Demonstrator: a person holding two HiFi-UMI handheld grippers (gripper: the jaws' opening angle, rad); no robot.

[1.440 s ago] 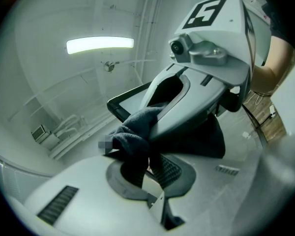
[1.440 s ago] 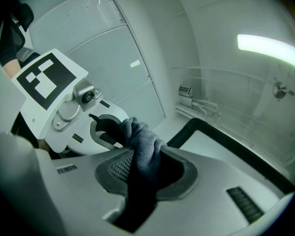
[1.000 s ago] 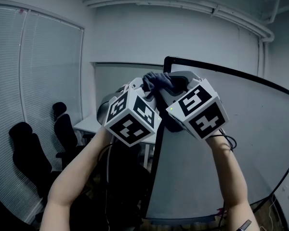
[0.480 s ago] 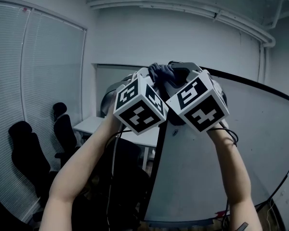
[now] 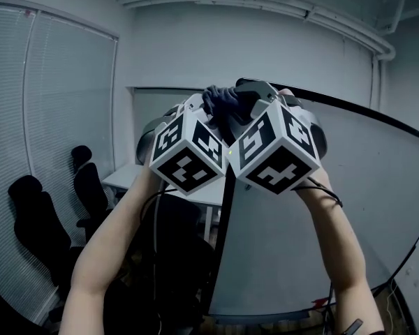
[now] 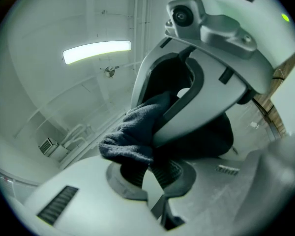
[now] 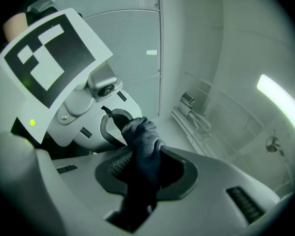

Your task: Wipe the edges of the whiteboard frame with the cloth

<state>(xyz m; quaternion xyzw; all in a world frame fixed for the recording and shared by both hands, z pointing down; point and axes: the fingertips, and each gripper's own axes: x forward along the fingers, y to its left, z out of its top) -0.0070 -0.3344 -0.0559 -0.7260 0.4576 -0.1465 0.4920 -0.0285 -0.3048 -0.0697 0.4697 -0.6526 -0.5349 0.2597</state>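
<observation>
**Cloth gripped from both sides at the whiteboard's upper left corner**

Cloth, dark and bunched, sits high in the head view, just where the black whiteboard frame turns from its left edge into its top edge. Both arms reach up to it, and the two marker cubes nearly touch below it.

The left gripper has its jaws drawn in on a fold of the cloth. In the left gripper view the fabric rises from between the ribbed pads and spills to the left in a thick roll. The right gripper is likewise clamped on the cloth. In the right gripper view a dark twist of it stands up from between the jaws and leans toward the other gripper's body. Each gripper's view shows the other one close across from it, so the cloth spans the short gap between them.

The frame's left edge runs down from under the cubes toward the floor, and its top edge curves away to the right. The pale board surface fills the right half of the head view. I cannot tell whether the cloth actually touches the frame, as the grippers cover that spot.

Further off on the left stand two dark office chairs beside a white table, with closed blinds behind them. Pipes run along the ceiling.
</observation>
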